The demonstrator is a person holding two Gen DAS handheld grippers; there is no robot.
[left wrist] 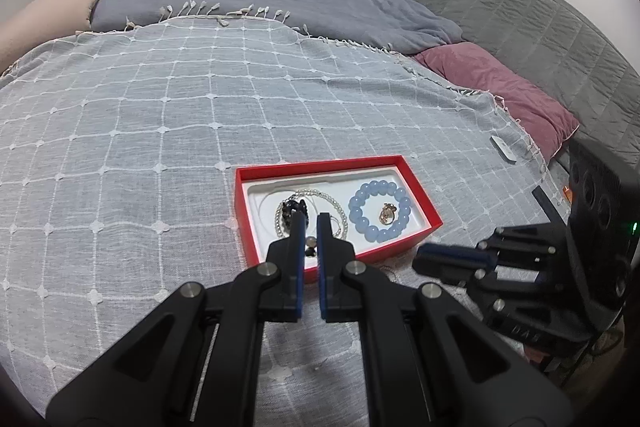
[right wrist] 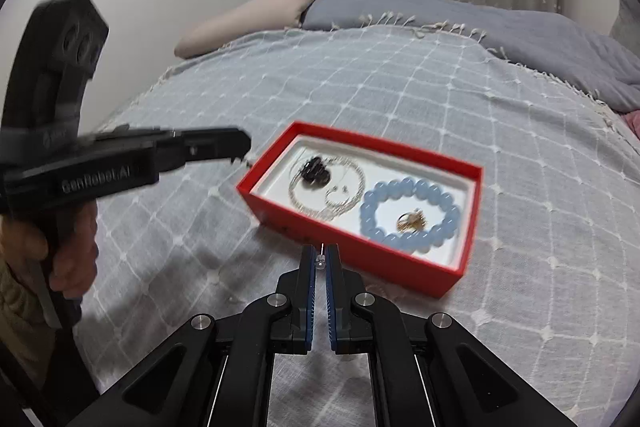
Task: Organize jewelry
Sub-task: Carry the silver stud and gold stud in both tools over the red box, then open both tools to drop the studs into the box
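Bedroom, checked gray bedspread (left wrist: pixel 160 131), red box (right wrist: pixel 352 251) ahead of both grippers holding blue bead bracelet (right wrist: pixel 408 213), gold ring (right wrist: pixel 412 221), silver chains (right wrist: pixel 328 187), left gripper (left wrist: pixel 310 223) narrowly parted, gripping nothing, right gripper (right wrist: pixel 320 253) pinching a thin necklace (right wrist: pixel 320 261).

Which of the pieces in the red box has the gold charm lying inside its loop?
The blue bead bracelet, at the right end of the red box. The gold charm lies within its ring; the silver chain beside it loops around dark beads instead.
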